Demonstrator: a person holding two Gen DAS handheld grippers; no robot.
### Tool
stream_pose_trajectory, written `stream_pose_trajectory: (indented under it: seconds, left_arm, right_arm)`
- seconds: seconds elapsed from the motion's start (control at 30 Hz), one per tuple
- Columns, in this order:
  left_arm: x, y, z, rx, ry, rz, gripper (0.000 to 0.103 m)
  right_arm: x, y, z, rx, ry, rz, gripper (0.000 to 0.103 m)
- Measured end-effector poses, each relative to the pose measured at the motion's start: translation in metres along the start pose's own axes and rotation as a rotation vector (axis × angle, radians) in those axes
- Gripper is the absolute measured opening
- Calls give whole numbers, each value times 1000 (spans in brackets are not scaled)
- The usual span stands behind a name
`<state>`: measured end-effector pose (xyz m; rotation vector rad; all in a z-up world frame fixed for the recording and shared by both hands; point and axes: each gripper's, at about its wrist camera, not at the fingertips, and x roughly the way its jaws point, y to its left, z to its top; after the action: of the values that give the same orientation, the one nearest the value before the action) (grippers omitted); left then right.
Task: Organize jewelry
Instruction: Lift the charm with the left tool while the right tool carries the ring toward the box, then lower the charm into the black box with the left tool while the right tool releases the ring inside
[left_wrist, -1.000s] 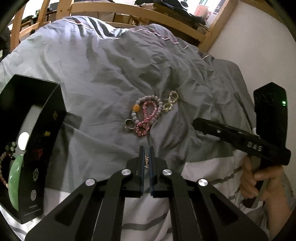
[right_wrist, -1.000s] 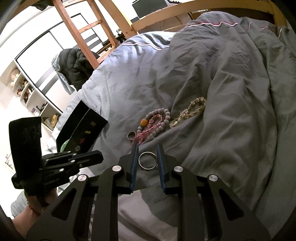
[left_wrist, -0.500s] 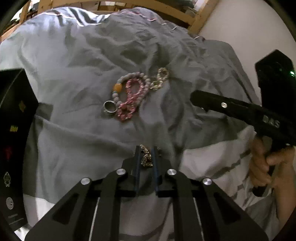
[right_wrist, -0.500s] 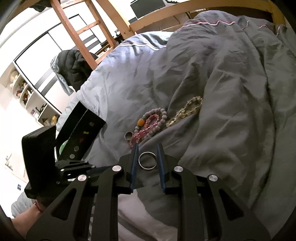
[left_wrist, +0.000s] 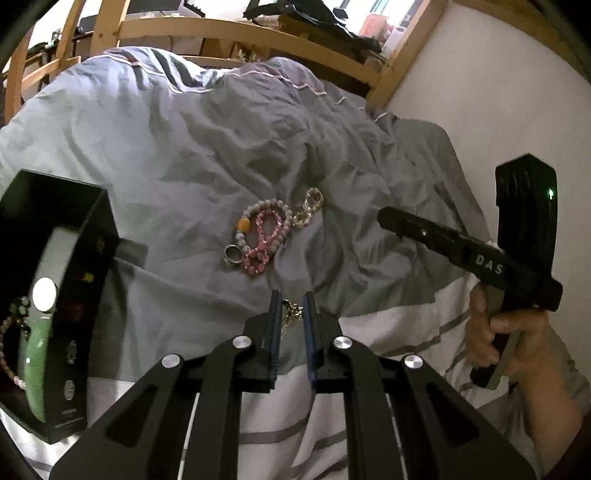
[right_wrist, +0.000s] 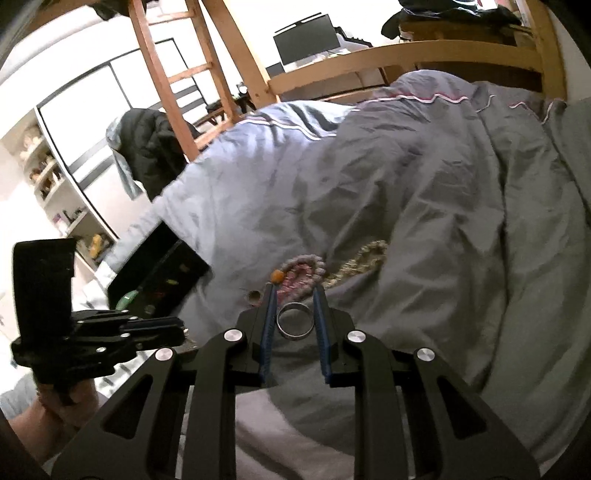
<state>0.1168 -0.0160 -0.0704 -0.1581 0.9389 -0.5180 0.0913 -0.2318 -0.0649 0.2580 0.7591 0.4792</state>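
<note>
My left gripper is shut on a small gold chain, held above the grey duvet. My right gripper is shut on a silver ring, held flat between the blue pads. On the duvet lie a grey bead bracelet with an orange bead, a pink bead bracelet, a pale crystal bracelet and a metal ring. A black jewelry box stands open at the left with a green bangle and beads inside.
The right gripper's body and hand show at right in the left wrist view. The wooden bed rail runs behind, the white wall at right. A wooden ladder, a dark jacket and shelves stand beyond the bed.
My left gripper has lifted and drawn back with the chain, and the box is back in its view. My right gripper has moved closer to the bracelets, still holding the ring.
</note>
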Motion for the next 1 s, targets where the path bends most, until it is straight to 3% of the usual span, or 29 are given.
stream_pose_trajectory:
  seconds: [0.17,0.4,0.63,1.0]
  left_arm:
    - [-18,-1,5,3,-37,8,11]
    - [-45,1,14,10,-98,31,11]
    - [-66,11,19,-5,-119,74,11]
    - [-127,50,17,-66,-178,160,11]
  right_arm:
    - [-19,28,0,-165,-99,-14,21]
    - [-30,65,-3,-340,-157,-103,21]
    - [-31,81,2,-342,-151,-58,21]
    - [-16,136,16,-360,-127,54,21]
